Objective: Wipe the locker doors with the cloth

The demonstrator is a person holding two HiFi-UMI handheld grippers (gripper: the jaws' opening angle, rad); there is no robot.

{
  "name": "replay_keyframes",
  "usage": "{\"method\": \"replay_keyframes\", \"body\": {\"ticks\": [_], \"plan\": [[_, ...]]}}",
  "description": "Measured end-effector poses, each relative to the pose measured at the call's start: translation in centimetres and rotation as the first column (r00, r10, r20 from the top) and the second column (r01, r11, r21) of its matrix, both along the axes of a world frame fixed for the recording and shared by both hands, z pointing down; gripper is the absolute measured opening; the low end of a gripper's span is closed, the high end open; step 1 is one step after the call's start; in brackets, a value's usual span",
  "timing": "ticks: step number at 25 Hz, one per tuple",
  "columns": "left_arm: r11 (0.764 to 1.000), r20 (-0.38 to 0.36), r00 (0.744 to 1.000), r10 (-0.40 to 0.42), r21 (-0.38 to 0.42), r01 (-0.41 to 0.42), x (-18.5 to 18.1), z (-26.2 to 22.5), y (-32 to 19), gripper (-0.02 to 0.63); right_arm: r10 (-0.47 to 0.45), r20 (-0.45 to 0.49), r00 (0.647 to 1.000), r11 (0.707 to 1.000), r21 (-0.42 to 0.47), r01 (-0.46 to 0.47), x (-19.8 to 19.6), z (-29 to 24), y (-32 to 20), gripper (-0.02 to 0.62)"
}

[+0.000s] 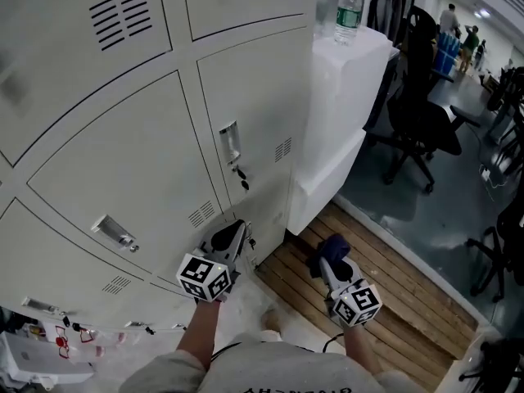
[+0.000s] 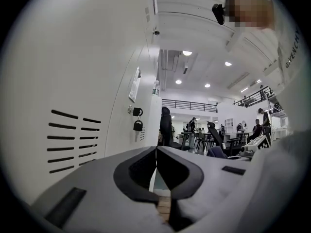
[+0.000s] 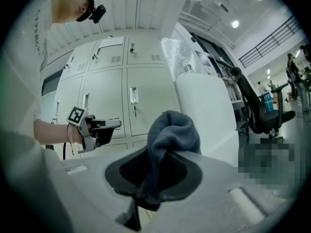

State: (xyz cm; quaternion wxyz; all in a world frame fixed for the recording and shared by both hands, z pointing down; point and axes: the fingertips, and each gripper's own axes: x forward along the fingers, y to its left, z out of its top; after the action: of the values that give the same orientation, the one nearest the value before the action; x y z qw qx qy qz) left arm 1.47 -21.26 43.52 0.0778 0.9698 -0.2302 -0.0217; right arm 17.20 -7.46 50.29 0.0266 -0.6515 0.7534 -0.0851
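White locker doors [image 1: 131, 162] with vent slots and latch handles fill the left of the head view; a key hangs from one lock [image 1: 240, 175]. My right gripper [image 1: 330, 262] is shut on a dark blue cloth [image 1: 331, 248], held over the wooden floor slats, a short way off the lockers. In the right gripper view the cloth [image 3: 172, 135] bunches up out of the jaws, with the lockers [image 3: 146, 101] ahead. My left gripper [image 1: 232, 237] is shut on nothing, close beside a lower locker door. The left gripper view shows the door's vents [image 2: 73, 140] and the hanging key [image 2: 138, 125].
A white box-like unit [image 1: 340, 113] stands right of the lockers with a water bottle [image 1: 348, 11] on top. Black office chairs [image 1: 422, 121] stand further right on the grey floor. Wooden slats [image 1: 393, 293] lie underfoot. People stand far off in the room.
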Motion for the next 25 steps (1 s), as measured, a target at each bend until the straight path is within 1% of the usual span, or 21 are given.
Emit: {"method": "replay_keyframes", "body": {"ticks": [4, 8, 10, 13, 18, 23, 25], "plan": [[1.000, -0.014, 1.000, -0.002, 0.001, 0.002, 1.4, -0.3, -1.6, -0.002, -0.048, -0.003, 0.999, 0.999, -0.006, 0.048, 0.6, 0.1, -3.0, 0.057], [1.000, -0.022, 1.000, -0.009, 0.003, 0.009, 2.2, -0.4, -3.0, -0.002, -0.094, -0.005, 0.996, 0.996, 0.006, 0.094, 0.8, 0.1, -6.0, 0.057], [1.000, -0.016, 1.000, -0.021, 0.002, 0.021, 2.2, -0.3, -3.5, -0.002, -0.125, -0.002, 0.992, 0.992, 0.016, 0.125, 0.4, -0.1, -7.4, 0.057], [0.998, -0.012, 0.998, -0.062, -0.011, 0.061, 1.6, 0.0, -3.9, -0.002, -0.183, -0.003, 0.983, 0.983, 0.025, 0.183, -0.4, -0.3, -9.0, 0.057], [0.989, -0.011, 0.989, -0.149, -0.016, 0.149, 0.1, -0.2, -4.2, -0.002, -0.293, -0.010, 0.956, 0.955, 0.046, 0.293, -2.2, -1.6, -11.0, 0.057], [0.972, -0.018, 0.971, -0.236, -0.014, 0.236, -1.2, -1.8, -4.4, -0.002, -0.383, -0.030, 0.923, 0.919, 0.087, 0.384, -3.5, -4.7, -12.5, 0.057], [0.963, -0.024, 0.963, -0.270, -0.011, 0.269, -1.7, -2.5, -4.4, -0.002, -0.419, -0.045, 0.907, 0.900, 0.111, 0.421, -4.1, -6.3, -13.1, 0.057]]}}
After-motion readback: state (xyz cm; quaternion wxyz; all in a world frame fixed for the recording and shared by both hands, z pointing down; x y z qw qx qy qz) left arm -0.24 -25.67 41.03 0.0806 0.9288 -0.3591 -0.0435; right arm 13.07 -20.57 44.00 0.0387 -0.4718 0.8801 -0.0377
